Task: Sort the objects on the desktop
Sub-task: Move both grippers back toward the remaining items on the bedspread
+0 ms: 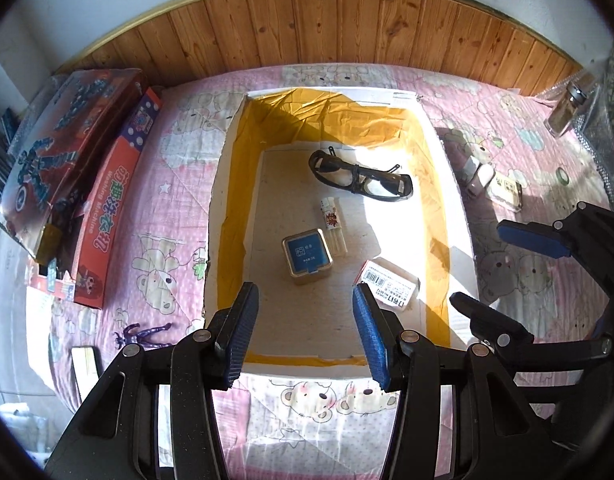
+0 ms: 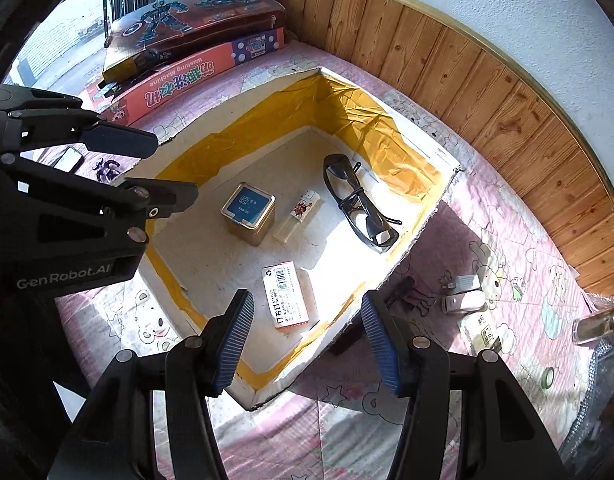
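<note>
Both grippers, fingers apart and empty, above an open cardboard box (image 1: pixel 223 216).
Left gripper (image 1: pixel 305 336) and right gripper (image 2: pixel 307 340) hover over its near rim; inside lie a staple box (image 2: pixel 287 300), blue-lidded tin (image 1: pixel 307 256), lighter (image 1: pixel 333 220) and black glasses (image 1: pixel 361 178).

Cardboard box (image 1: pixel 439 148) matt, lined with glossy yellow tape; tin (image 1: pixel 307 254) shiny metal; glasses (image 1: pixel 361 176) glossy black plastic; quilt (image 1: pixel 175 184) soft cloth; wall panelling (image 1: pixel 307 24) varnished wood.
</note>
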A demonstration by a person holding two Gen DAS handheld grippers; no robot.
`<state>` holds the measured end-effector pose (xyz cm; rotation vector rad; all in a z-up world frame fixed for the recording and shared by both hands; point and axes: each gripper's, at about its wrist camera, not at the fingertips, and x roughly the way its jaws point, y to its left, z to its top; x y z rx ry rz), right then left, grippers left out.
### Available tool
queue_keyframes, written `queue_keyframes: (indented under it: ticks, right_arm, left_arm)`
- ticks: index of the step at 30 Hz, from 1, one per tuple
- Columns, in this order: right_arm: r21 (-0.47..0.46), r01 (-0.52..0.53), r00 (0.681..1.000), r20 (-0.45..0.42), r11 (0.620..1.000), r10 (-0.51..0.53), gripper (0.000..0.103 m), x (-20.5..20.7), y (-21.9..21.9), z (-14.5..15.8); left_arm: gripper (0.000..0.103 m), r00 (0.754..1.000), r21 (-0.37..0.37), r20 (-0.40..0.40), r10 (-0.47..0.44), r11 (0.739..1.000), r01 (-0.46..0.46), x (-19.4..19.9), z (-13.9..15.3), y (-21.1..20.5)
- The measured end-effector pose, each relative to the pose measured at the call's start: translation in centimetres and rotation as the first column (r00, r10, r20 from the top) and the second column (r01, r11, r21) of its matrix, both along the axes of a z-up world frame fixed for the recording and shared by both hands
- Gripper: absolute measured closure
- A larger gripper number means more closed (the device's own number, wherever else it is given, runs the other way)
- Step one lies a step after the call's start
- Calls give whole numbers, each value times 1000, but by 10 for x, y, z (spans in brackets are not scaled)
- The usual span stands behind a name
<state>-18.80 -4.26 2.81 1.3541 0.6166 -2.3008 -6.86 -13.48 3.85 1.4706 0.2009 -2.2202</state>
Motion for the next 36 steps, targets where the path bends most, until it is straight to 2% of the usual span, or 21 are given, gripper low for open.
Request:
queue_keyframes:
  ticks: [8,11,14,16,20,25,31,36]
  right_arm:
    - [-75,21,994,-109,997,-29,45,15,20,23]
    - [-102,11,985,-170,995,-29,45,24,29,27]
    - [-149,0,971,-236,989,-35,45,35,42,31]
    - [-180,9,961,-270,984,-59,45,40,55,32]
    - [-255,63,951,-276,965,-136,45,43,89,30]
    - [-308,157,944,-234,938,-235,45,36,141,14]
    - [-297,287,931,-138,911,-339,39,10,201,-28]
    - [-249,341,927,-70,906,-368,37,-24,236,-65]
  left_arm:
    - [51,993,-22,-109,-38,999,36,21,24,40]
    - [51,982,-81,-172,-74,995,61,27,33,63]
    - [51,960,-164,-243,-140,981,101,33,42,90]
    - [51,947,-186,-272,-171,975,122,34,45,107]
    - [51,929,-122,-295,-225,973,197,22,39,134]
    - [51,926,-51,-258,-276,961,272,-14,10,162]
    - [51,959,78,-155,-235,965,250,-71,-44,172]
    - [51,972,99,-77,-222,968,229,-114,-90,174]
